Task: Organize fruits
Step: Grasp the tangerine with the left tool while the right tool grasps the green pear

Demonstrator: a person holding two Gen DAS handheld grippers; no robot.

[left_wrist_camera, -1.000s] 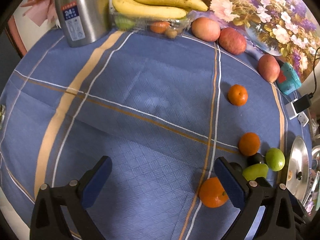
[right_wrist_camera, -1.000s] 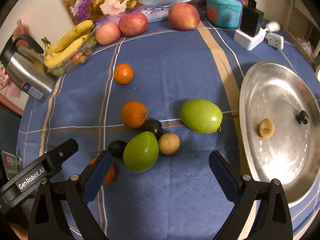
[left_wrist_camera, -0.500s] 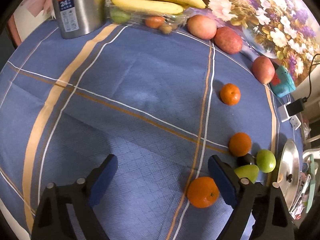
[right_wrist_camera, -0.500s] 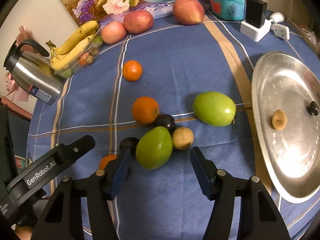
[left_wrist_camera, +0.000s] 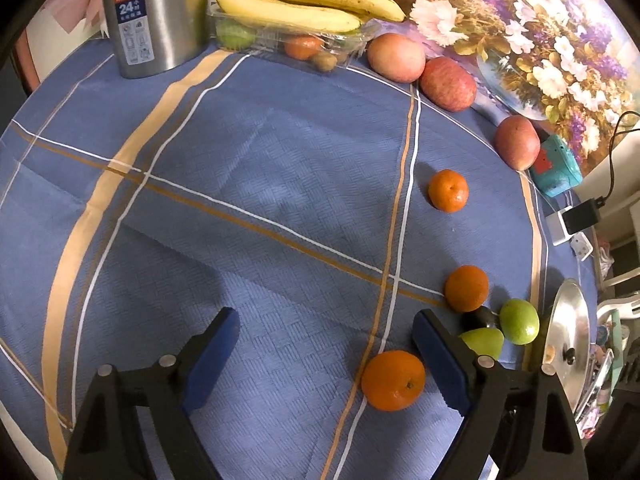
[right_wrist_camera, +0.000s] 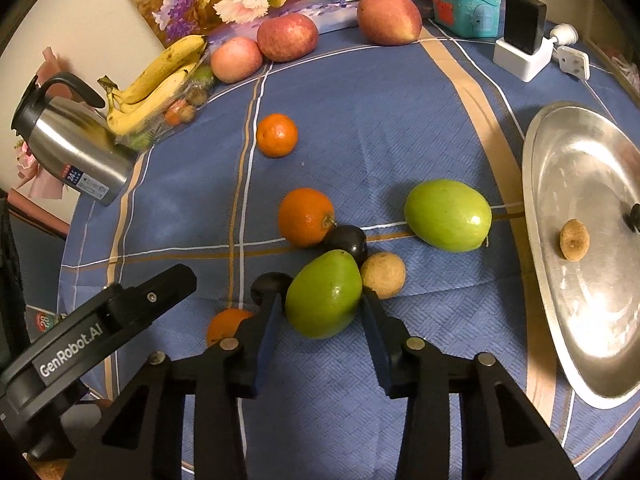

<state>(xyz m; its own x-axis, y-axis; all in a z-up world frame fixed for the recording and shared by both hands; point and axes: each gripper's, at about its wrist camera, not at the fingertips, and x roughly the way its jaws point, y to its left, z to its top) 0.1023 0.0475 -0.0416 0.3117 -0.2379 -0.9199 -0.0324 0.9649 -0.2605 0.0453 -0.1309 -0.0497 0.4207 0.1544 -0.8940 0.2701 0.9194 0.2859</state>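
My right gripper (right_wrist_camera: 320,300) points down at a pear-shaped green fruit (right_wrist_camera: 324,294) on the blue cloth. Its jaws are closing, and both blue pads touch the fruit's sides. Against that fruit lie a dark plum (right_wrist_camera: 348,240), a small brown fruit (right_wrist_camera: 383,274) and an orange (right_wrist_camera: 306,216). A second green fruit (right_wrist_camera: 448,214) sits apart to the right. My left gripper (left_wrist_camera: 326,320) stands open over the cloth. Another orange (left_wrist_camera: 394,380) lies on the cloth just inside its right finger (left_wrist_camera: 440,356), not gripped.
Bananas (left_wrist_camera: 304,4) on a clear tray, a steel flask (left_wrist_camera: 156,16) and three apples (left_wrist_camera: 448,82) line the far edge. A mandarin (left_wrist_camera: 448,190) lies mid-table. A metal dish (right_wrist_camera: 580,184) holding a brown fruit (right_wrist_camera: 574,239) is at the right, with a charger (right_wrist_camera: 524,52) and teal box (right_wrist_camera: 464,4) behind.
The right jaws have drawn in from wide open until their pads meet the green fruit. The left jaws have narrowed slightly. Neither hand has shifted noticeably.
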